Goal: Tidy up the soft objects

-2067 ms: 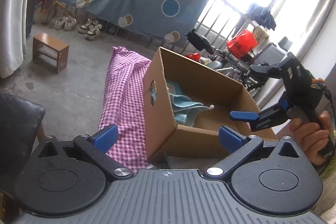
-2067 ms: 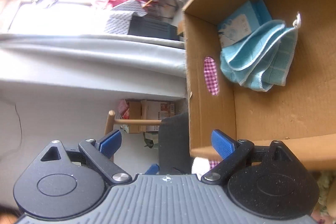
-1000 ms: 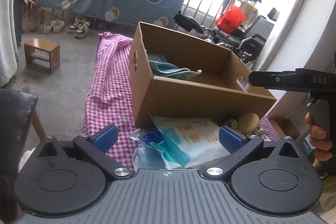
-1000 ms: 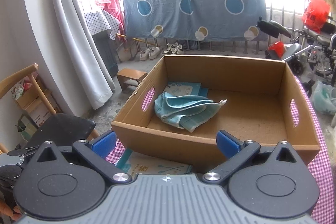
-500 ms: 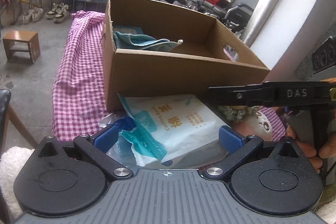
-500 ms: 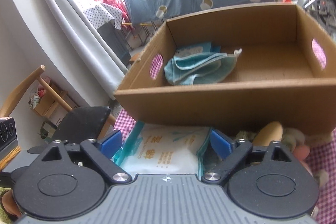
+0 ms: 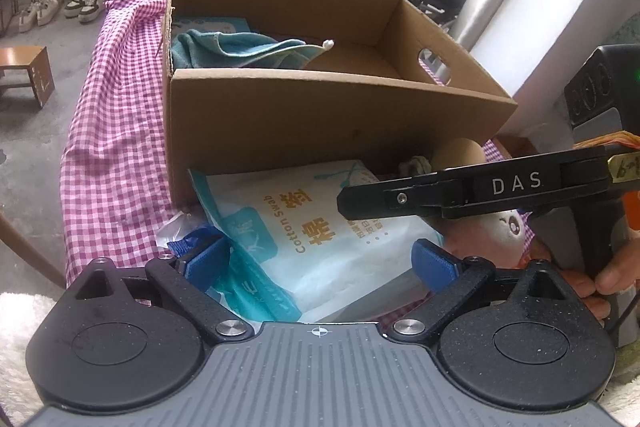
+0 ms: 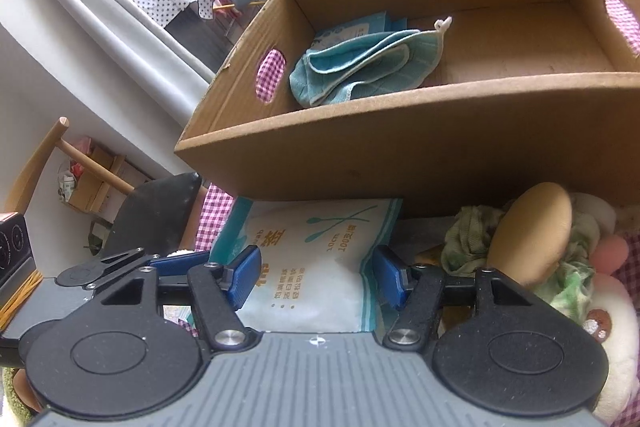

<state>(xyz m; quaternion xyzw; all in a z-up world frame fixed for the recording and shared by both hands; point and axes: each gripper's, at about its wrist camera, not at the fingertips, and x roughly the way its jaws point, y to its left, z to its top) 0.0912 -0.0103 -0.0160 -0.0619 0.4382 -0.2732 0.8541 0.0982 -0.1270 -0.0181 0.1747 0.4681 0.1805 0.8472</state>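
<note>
Plush toy (image 8: 608,331) behind gripper body

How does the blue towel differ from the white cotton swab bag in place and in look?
The blue towel lies inside the cardboard box; the cotton swab bag lies outside, in front of the box on the checked cloth. The towel is plain folded cloth; the bag is a printed plastic packet. The towel is away from both grippers; the bag lies between the blue fingers of the right gripper, whose jaws have just been closing. Both look soft.
</note>
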